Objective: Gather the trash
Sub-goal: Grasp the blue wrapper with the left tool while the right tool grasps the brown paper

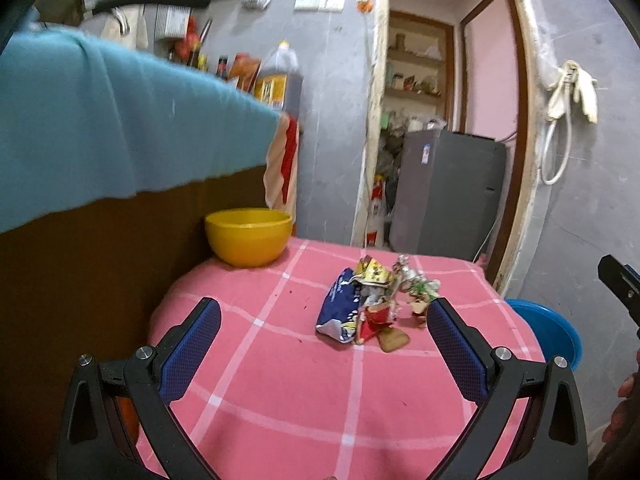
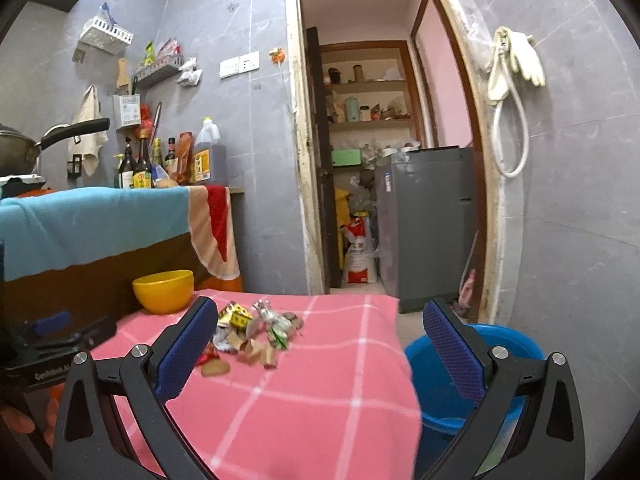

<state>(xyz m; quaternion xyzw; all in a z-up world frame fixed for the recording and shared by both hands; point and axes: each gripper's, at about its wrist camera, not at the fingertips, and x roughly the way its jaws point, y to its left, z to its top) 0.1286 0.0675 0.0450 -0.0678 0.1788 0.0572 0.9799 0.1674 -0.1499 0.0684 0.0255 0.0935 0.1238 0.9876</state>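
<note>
Pink checked cloth (image 1: 280,380) covers your table; grey tiled walls, open doorway upper right of frame. Crumpled wrappers (image 1: 370,304) heaped mid-cloth. Yellow bowl (image 1: 248,236) at far left edge, blue basin (image 2: 448,384) low beside table. Your left gripper (image 1: 324,344) and right gripper (image 2: 320,344) both spread wide, gripping nothing.

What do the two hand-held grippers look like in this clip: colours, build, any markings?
Both match: the left hand-held gripper and right hand-held gripper have black angular frames with triangular cutouts, silver round pivot bolts, and textured blue finger pads. White lettering on the left one's body shows in the right wrist view but is unreadable.
</note>
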